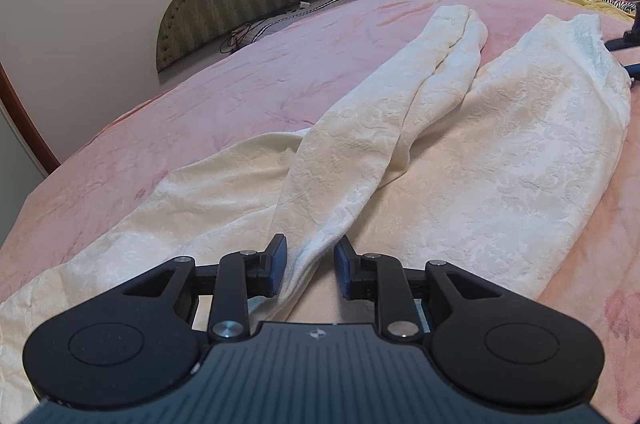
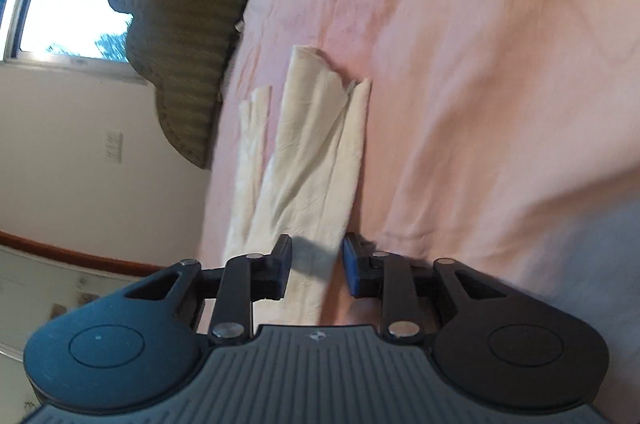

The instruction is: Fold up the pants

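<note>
While the cream pants (image 1: 460, 152) are spread on the pink bedspread (image 1: 224, 88), a fold of them is seen between the parted fingers of the left gripper (image 1: 310, 266), and the right gripper (image 2: 317, 266) is likewise held open over their edge (image 2: 316, 160).
</note>
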